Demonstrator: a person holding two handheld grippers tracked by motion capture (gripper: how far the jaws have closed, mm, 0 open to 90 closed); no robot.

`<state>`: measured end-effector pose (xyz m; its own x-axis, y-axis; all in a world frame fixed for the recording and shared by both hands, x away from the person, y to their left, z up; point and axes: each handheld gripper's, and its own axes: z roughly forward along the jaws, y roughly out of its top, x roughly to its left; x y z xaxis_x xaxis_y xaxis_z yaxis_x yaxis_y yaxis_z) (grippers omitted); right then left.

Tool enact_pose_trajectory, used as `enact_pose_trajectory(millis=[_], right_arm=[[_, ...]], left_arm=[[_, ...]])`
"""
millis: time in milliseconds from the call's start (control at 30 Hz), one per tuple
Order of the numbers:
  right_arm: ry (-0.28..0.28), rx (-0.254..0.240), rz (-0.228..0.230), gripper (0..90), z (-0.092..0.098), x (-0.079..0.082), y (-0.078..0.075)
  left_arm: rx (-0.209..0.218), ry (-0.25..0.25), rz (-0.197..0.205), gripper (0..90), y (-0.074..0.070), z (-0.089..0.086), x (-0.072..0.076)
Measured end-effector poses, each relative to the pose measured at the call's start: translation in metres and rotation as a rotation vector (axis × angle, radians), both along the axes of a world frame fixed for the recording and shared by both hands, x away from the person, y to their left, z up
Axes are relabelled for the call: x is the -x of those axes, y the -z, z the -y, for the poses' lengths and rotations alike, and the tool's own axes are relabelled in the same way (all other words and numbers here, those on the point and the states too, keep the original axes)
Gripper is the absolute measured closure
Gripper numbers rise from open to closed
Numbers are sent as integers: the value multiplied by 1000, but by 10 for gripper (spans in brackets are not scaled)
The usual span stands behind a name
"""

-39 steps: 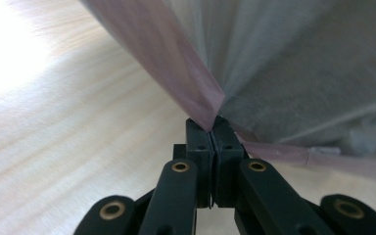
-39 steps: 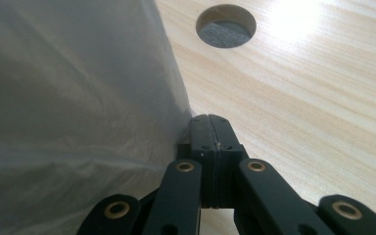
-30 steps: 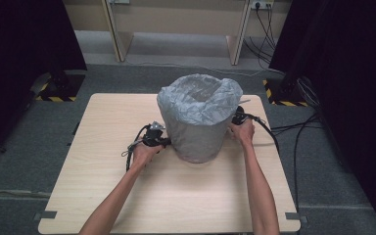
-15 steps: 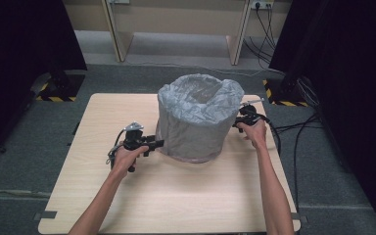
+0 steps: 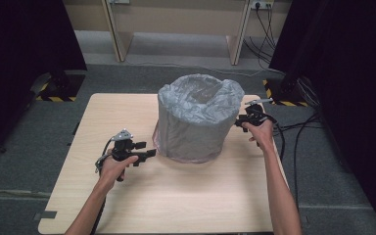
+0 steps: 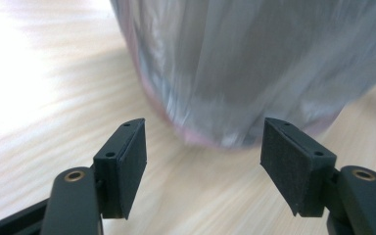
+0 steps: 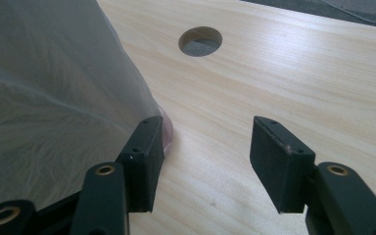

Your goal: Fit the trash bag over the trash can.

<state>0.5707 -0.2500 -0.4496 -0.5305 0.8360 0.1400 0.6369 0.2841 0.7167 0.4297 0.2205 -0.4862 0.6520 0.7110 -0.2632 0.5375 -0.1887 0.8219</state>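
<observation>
The bin (image 5: pixel 196 122), a round container sheathed in a grey plastic liner (image 5: pixel 198 93) folded over its rim, stands upright near the middle of the table (image 5: pixel 78 186), its pink base just peeking out below the plastic. The left gripper (image 5: pixel 149 154) sits to the bin's left, just clear of its lower wall, jaws spread with nothing between them; they have just been opening, so this looks like a release after tugging the liner down. The right gripper (image 5: pixel 239 122) hangs at the bin's opposite side, also spread and empty after just opening, one finger (image 7: pixel 144 161) beside the plastic. Flanking the bin suits pulling the liner down evenly.
</observation>
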Motion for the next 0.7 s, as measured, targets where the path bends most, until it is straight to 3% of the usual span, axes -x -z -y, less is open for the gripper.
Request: enact_pose_trajectory(millis=[133, 367, 467, 533, 600, 700], right_arm=[[5, -7, -3, 426, 0, 2, -2], [25, -10, 6, 337, 3, 5, -11], [42, -19, 15, 316, 5, 6, -17], [47, -20, 19, 312, 6, 7, -21], [48, -15, 20, 308, 6, 8, -24], [47, -15, 25, 302, 5, 10, -30]], left_arm=[[-101, 3, -7, 329, 9, -4, 3], [-250, -17, -38, 241, 30, -20, 12], [-251, -30, -25, 207, 31, -27, 16], [-276, -28, -16, 204, 31, -29, 20], [-302, -14, 30, 199, 35, -30, 25], [-298, -13, 33, 162, 36, -34, 30]])
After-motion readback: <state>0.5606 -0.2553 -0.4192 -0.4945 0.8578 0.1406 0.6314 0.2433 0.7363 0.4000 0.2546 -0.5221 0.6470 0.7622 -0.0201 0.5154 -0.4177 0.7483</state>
